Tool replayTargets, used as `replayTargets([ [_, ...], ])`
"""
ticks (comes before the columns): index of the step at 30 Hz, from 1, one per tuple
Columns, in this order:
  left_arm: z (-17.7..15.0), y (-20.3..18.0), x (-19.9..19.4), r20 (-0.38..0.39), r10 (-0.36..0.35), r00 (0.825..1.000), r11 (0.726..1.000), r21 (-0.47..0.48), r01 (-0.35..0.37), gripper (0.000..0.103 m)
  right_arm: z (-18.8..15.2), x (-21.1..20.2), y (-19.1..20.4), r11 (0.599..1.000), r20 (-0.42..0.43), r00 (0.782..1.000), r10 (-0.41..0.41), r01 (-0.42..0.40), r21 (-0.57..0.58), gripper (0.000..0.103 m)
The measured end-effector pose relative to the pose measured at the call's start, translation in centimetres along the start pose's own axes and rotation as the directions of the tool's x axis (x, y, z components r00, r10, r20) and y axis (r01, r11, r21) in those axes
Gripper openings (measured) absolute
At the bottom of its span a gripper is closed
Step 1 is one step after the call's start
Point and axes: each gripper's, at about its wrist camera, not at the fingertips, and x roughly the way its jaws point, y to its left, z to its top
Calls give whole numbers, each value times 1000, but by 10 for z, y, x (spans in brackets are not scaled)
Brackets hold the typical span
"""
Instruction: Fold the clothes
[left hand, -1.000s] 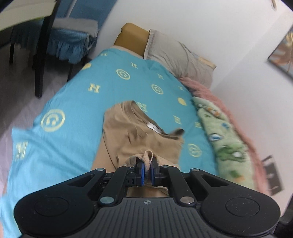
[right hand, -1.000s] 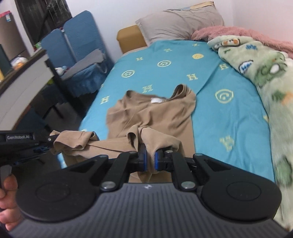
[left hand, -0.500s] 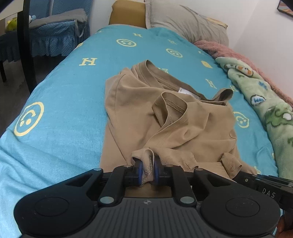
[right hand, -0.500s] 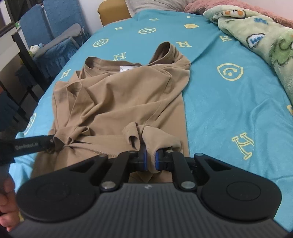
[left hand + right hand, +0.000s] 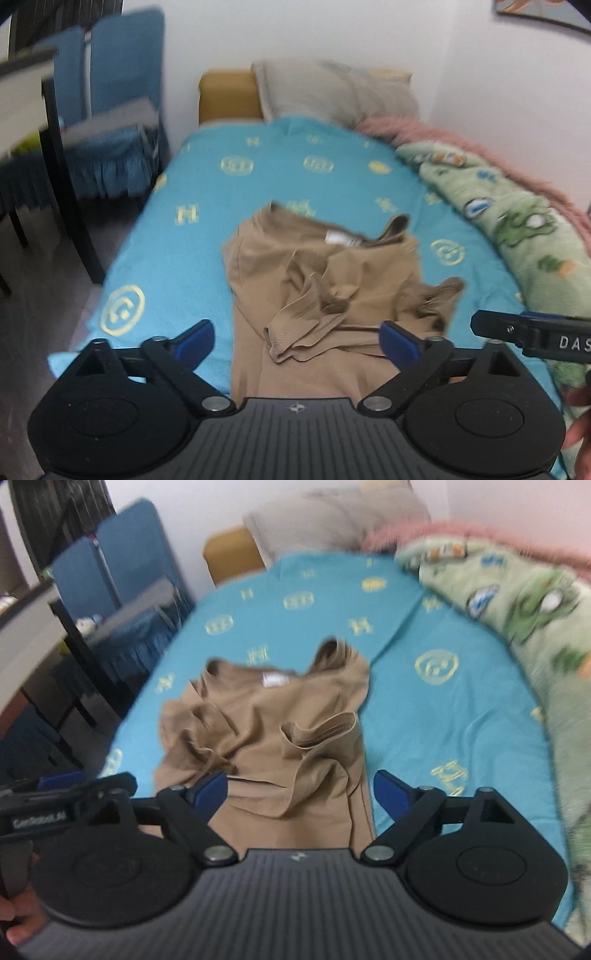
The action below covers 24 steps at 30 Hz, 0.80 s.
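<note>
White walls close the room behind a bed [image 5: 207, 258] covered by a turquoise sheet with gold emblems. At its head I see a grey pillow [image 5: 332, 92] against a tan headboard [image 5: 225, 94]; along the wall side lie a green printed blanket [image 5: 517, 229] and a pink fuzzy one [image 5: 436, 129]. Blue chairs [image 5: 110, 110] and a dark-legged table [image 5: 26, 85] stand off the bed's other side. On the sheet lies the tan shirt [image 5: 295, 266], collar toward the pillow with a white label at the neck, body crumpled, both sleeves turned inward over the chest, lower part running toward me under the grippers. My left hand-held gripper [image 5: 295, 339] hangs over the shirt's lower half with its jaws spreading very wide; a folded sleeve edge lies between the blue pads [image 5: 192, 339] in the left view but neither pad presses on it, so it holds nothing. My right hand-held gripper [image 5: 299, 790] hangs over the same cloth on the blanket side, jaws likewise parting wide, cloth lying below and between them, nothing gripped. In the right view the left hand-held gripper appears at the lower left edge with fingers [image 5: 14, 926] of a hand below it. In the left view the right hand-held gripper's black finger crosses in from the right edge. Both views are motion-blurred, so fine creases are uncertain.
</note>
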Motion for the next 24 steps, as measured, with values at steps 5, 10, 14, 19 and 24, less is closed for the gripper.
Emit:
replayTargets([
  [5, -12, -10, -61, 103, 6, 995, 999, 49, -11, 103, -12, -56, 14, 1000, 86, 996, 11, -9, -25, 87],
  [10, -41, -11, -104, 169, 0, 986, 999, 53, -10, 103, -38, -93, 27, 998, 172, 985, 20, -9, -63, 87],
  [14, -66, -5, -119, 234, 8, 972, 999, 32, -16, 103, -64, -104, 30, 998, 234, 972, 22, -8, -63, 87],
  [19, -77, 3, -108, 181, -7, 983, 1000, 6, 6, 103, -73, -95, 33, 998, 231, 973, 13, 1, -59, 87],
  [24, -87, 7, -90, 102, -31, 994, 999, -29, 34, 103, -74, -85, 26, 1000, 217, 976, -21, 25, -18, 87],
])
